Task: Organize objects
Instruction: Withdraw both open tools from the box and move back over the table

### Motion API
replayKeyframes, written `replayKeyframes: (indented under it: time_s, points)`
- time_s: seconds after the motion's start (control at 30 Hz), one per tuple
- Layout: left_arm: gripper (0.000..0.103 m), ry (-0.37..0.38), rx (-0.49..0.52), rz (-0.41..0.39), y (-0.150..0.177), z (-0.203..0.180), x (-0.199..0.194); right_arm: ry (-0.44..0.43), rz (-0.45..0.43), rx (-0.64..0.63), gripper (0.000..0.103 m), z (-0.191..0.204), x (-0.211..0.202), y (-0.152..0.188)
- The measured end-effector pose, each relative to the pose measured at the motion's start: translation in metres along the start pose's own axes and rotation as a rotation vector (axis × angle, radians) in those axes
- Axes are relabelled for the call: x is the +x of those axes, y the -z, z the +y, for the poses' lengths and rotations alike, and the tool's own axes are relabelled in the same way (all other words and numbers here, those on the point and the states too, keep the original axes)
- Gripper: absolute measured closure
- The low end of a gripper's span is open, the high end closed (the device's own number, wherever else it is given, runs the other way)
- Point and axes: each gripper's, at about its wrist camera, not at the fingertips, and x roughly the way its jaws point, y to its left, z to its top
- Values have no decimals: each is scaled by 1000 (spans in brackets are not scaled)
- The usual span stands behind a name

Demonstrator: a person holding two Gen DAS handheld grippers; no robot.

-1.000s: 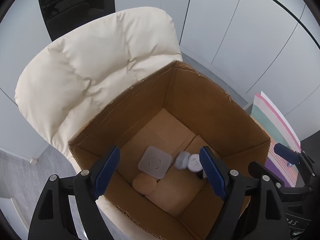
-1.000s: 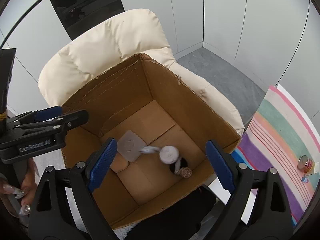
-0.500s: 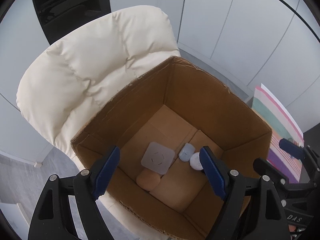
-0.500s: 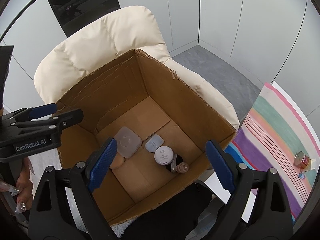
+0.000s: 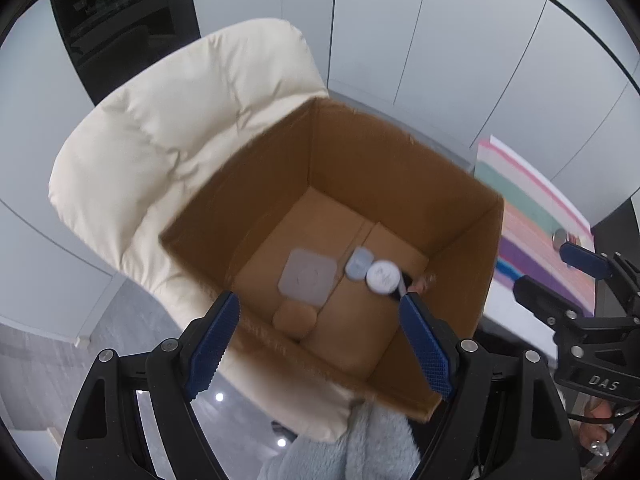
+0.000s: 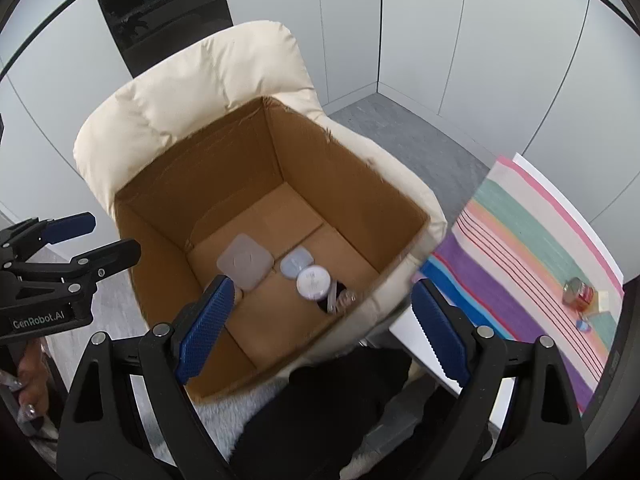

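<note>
An open cardboard box [image 5: 380, 168] [image 6: 224, 176] stands on a cream padded chair [image 5: 180, 128] [image 6: 208, 80]. On its floor lie a grey square lid [image 5: 307, 278] [image 6: 245, 261], a small pale blue case [image 5: 359, 263] [image 6: 296, 263], a white round jar [image 5: 383, 276] [image 6: 313, 282] and a tan round pad [image 5: 294, 318]. A small dark bottle [image 6: 340, 300] rests beside the jar. My left gripper [image 5: 320, 312] [image 6: 112, 234] hovers open and empty above the box's near edge. My right gripper [image 6: 322, 292] [image 5: 552, 272] is open and empty too, above the near right corner.
A striped cloth [image 6: 532, 240] [image 5: 532, 224] covers a table to the right, with a small red-brown jar [image 6: 576, 294] and tiny items on it. Grey fluffy fabric [image 5: 360, 444] lies below the box. Pale wall panels and a dark panel stand behind the chair.
Both grippers have drawn back and upward from the box, so it looks smaller. The white jar and blue case, blurred a second ago, now lie still on the box floor.
</note>
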Motion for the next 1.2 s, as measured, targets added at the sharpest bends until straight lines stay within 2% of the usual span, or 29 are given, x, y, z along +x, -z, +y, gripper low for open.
replayKeyframes:
  time_s: [0.13, 0.3, 0.5, 0.7, 0.9, 1.1, 1.2]
  points:
    - [19, 18, -29, 6, 19, 4, -6, -17, 8, 12, 11, 5, -9, 18]
    - [19, 18, 2, 4, 44, -5, -19, 7, -15, 27, 11, 9, -28, 41]
    - [19, 19, 49, 8, 67, -20, -26, -37, 16, 43, 11, 21, -41, 78]
    - [19, -27, 67, -67, 68, -28, -37, -31, 12, 39, 11, 27, -50, 100]
    - [19, -16, 89, -71, 66, -41, -38, -2, -28, 73, 11, 14, -71, 110]
    - [19, -14, 177, -91, 67, -74, -36, 47, -66, 151, 11, -16, -93, 122]
    - [19, -40, 230, -133, 67, -94, -39, 70, -80, 209, 11, -36, -102, 132]
